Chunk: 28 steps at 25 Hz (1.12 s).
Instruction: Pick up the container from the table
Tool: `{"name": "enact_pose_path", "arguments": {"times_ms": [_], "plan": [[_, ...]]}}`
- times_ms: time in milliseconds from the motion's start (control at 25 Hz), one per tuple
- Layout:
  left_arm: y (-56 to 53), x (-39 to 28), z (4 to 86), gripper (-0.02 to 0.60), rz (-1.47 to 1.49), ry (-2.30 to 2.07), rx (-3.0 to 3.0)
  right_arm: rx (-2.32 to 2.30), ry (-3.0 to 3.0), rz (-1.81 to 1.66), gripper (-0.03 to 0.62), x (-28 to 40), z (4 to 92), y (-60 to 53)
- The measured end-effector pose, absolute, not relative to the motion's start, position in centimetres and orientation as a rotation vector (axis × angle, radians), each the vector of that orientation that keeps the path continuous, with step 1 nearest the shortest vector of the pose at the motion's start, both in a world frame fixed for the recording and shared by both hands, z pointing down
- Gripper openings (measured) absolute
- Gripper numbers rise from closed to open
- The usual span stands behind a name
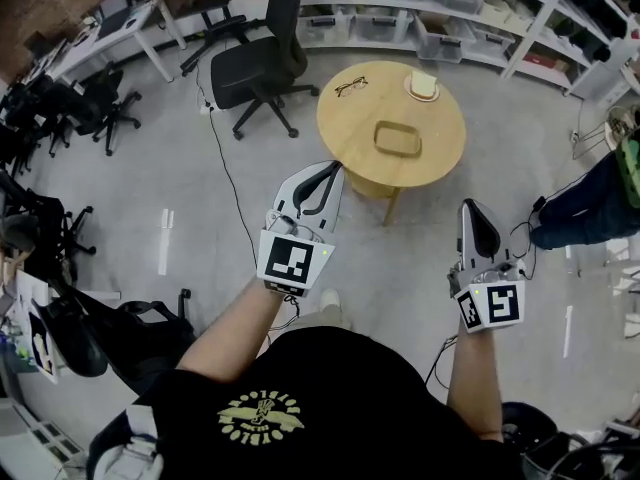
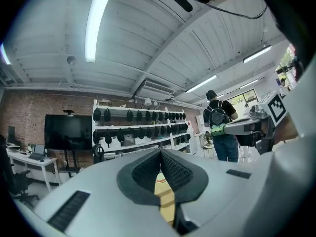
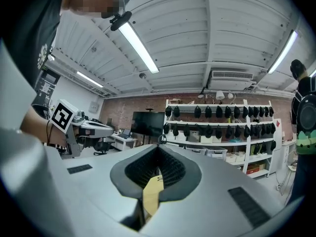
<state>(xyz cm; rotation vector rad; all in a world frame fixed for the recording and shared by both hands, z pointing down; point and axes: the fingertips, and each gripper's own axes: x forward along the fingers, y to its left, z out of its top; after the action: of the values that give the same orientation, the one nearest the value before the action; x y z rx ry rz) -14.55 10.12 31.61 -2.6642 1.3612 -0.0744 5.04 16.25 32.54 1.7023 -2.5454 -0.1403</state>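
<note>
No word or number can be read anywhere in these views. The yellow emblem point(image 1: 260, 417) on the black shirt point(image 1: 330, 408), at the lower centre of the head view, carries lettering too small to make out. The marker cube point(image 1: 295, 261) of the left gripper point(image 1: 333, 170) and the other cube point(image 1: 495, 306), on the right gripper point(image 1: 472, 206), show only black-and-white square patterns, no letters.

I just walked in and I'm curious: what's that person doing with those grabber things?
A person holds two grabbers, the left gripper and the right gripper, both shut and empty. They stand a little way from the round table. The container to pick up sits on it, untouched, near some glasses.
</note>
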Motion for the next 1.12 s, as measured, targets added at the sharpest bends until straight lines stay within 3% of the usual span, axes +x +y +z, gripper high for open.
{"name": "enact_pose_path", "arguments": {"times_ms": [1120], "plan": [[3.7,-16.6,31.5,0.018,-0.055,1.286,-2.758,1.778,-2.468,-0.155,0.015,3.0,30.6,11.7]]}}
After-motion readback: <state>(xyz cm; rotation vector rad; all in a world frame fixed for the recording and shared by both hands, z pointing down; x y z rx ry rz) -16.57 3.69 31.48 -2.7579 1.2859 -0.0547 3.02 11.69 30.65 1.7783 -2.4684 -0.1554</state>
